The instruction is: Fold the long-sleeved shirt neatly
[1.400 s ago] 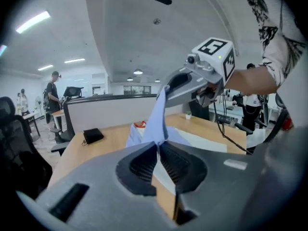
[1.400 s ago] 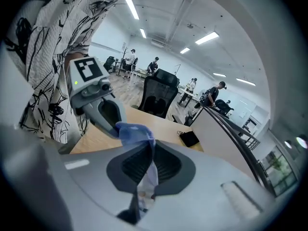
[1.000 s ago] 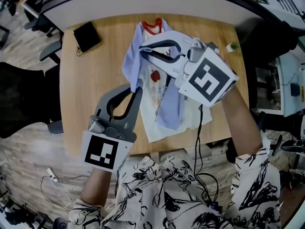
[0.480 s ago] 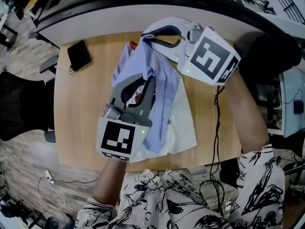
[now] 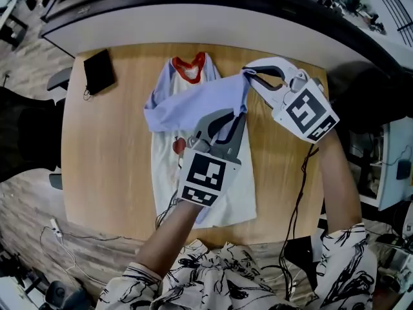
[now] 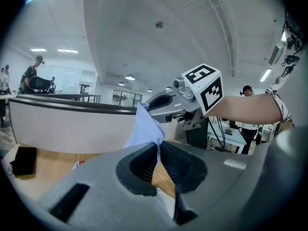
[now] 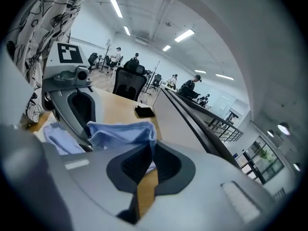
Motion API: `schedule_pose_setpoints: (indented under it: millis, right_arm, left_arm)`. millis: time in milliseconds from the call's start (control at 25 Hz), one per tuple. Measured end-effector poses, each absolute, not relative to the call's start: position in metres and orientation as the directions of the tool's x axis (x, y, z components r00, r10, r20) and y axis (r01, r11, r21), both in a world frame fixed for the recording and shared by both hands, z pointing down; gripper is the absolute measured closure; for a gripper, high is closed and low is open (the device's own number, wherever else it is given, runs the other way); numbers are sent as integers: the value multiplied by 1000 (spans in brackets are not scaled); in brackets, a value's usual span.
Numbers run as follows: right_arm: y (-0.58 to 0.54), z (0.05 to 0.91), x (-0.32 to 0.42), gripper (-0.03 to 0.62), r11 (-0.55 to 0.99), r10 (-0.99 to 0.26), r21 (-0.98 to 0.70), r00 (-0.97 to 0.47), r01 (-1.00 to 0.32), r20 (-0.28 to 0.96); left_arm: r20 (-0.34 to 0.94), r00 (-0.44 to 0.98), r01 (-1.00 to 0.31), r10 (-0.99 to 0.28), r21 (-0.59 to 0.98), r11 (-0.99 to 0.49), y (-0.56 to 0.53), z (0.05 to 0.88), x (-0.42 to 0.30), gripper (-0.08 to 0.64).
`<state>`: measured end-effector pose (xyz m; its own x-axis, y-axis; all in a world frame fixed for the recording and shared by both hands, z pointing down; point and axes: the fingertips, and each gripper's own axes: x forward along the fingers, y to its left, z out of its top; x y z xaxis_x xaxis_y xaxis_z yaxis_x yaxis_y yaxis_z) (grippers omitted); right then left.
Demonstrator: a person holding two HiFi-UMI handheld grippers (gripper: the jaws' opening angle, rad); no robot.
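Note:
A white long-sleeved shirt (image 5: 222,196) with a red collar (image 5: 191,66) lies flat on the wooden table (image 5: 110,154), collar at the far side. One light blue sleeve (image 5: 193,105) is stretched across its chest and held up at its right end. My left gripper (image 5: 242,110) is shut on the sleeve's cloth (image 6: 147,126), and the blue fabric runs up between its pads. My right gripper (image 5: 248,75) is shut on the same sleeve (image 7: 122,131) a little farther away. Each gripper shows in the other's view: right gripper (image 6: 163,102), left gripper (image 7: 72,100).
A black pouch (image 5: 99,71) lies at the table's far left corner; it shows as the black pouch (image 7: 144,111) in the right gripper view too. A cable (image 5: 302,173) hangs near the table's right edge. A curved white counter (image 5: 193,15) runs behind the table.
Both grippers have carried the blue sleeve down and to the right. The shirt's body, bunched and partly lifted before, now lies flat with the sleeve drawn across the chest.

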<state>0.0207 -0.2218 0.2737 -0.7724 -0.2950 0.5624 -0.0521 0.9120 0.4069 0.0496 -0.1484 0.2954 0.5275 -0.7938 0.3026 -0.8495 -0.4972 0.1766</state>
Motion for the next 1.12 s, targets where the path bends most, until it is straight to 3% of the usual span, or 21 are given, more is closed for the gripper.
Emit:
schedule_pose_setpoints:
  millis: [520,840,1120]
  right_arm:
    - [-261,381,24,577,939,-296,336,-678,-76,673]
    - [-235,406,-99,577,938,-170,336,-732,85,660]
    - [-210,462,-189,577,919,-77,320,-694,228,716]
  left_arm:
    - [356,533,-835,-768,370,-408,-182,387,38,534]
    - [439,209,-955,-874,284,-85,-159,414,-98,531]
    - [584,71,-975,-809,211,66,-129,472,-166,531]
